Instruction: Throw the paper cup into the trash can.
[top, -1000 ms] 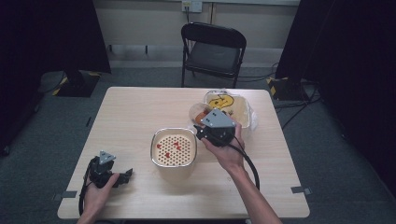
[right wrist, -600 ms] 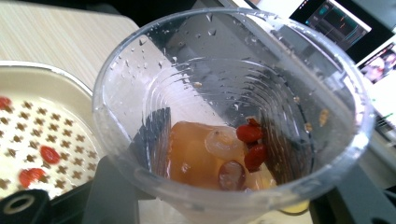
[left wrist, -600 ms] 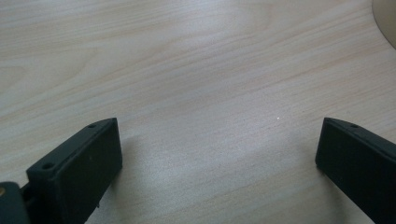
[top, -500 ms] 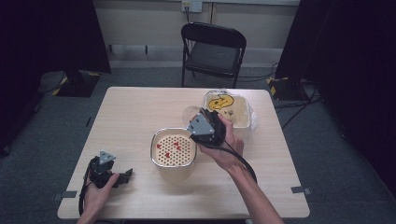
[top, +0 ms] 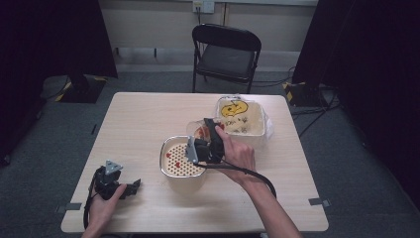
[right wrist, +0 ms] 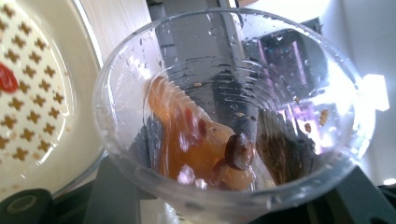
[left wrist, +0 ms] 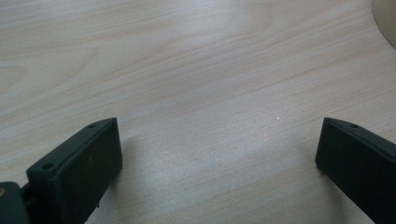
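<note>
The right claw (top: 200, 130) pinches a clear plastic cup (right wrist: 233, 112) by its wall, one jaw inside and one outside as far as the right gripper view shows through the wet plastic; its jaws have just been closing on the cup. The cup holds an orange-brown liquid with dark and red pieces (right wrist: 219, 154) collected at its lower side. In the high view the cup (top: 198, 130) is tilted beside the far right rim of the perforated strainer (top: 179, 157), between that strainer and the cream tub (top: 250, 130). This placement suggests a pour: the cross-shaped holes would pass the liquid and retain the solids, and the few red pieces (top: 168, 154) lying on the perforated surface agree with that reading.

The left claw (top: 133, 187) rests spread on the desk (top: 143, 114), well apart from the strainer, with nothing between its jaws. In the left gripper view bare wood grain lies between them. It appears parked, clear of the pouring path.

The vessel under the strainer is mostly hidden by the insert. The right hand (top: 237, 153) covers part of the right gripper body. The tub bears a yellow and black print (top: 233, 109) whose subject is too small to identify, and its contents cannot be determined. Whether liquid leaves the cup at this moment cannot be determined.
</note>
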